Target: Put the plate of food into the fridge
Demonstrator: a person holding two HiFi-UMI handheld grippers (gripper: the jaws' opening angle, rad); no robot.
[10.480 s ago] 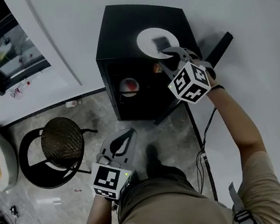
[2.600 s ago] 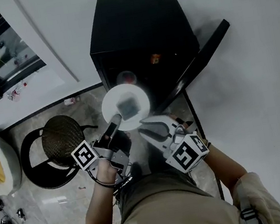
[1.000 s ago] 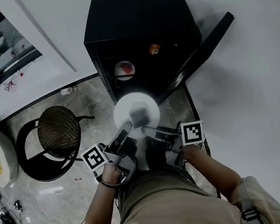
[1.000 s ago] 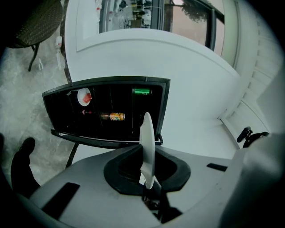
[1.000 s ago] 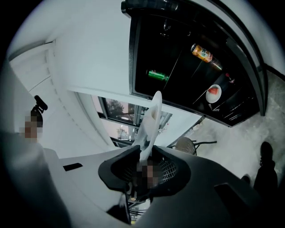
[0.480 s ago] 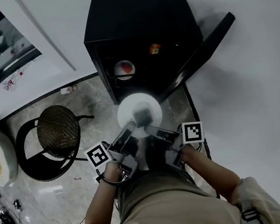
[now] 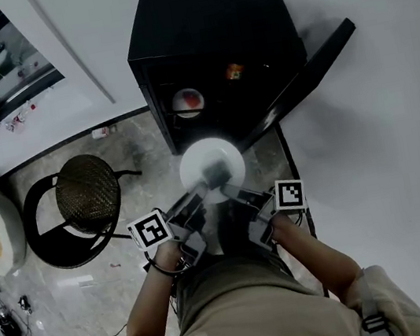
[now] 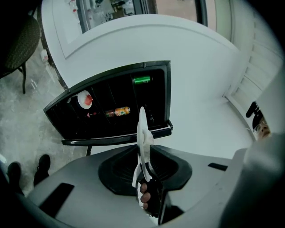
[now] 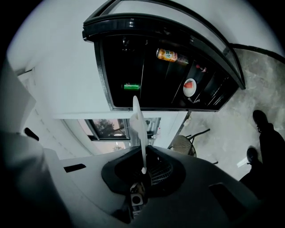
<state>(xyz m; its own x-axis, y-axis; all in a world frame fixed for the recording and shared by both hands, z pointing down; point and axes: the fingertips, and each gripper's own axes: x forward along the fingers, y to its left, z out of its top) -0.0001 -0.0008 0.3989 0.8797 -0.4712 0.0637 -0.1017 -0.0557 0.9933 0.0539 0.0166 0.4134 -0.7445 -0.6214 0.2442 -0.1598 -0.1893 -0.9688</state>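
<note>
Fridge (image 7: 208,36) ahead, plate (image 7: 209,163) in right claw (image 7: 229,189)

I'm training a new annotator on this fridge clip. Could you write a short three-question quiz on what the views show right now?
1. What does the right gripper hold between its fingers?
2. Where is the plate of food relative to the fridge? A on top of it; B in front of its open front, held in the air; C inside on a shelf.
3. True or false: the fridge is empty inside.
Key: 1 the plate's rim, fingers shut on it. 2 B. 3 false: a small dish of red food and an orange bottle sit inside.
</note>
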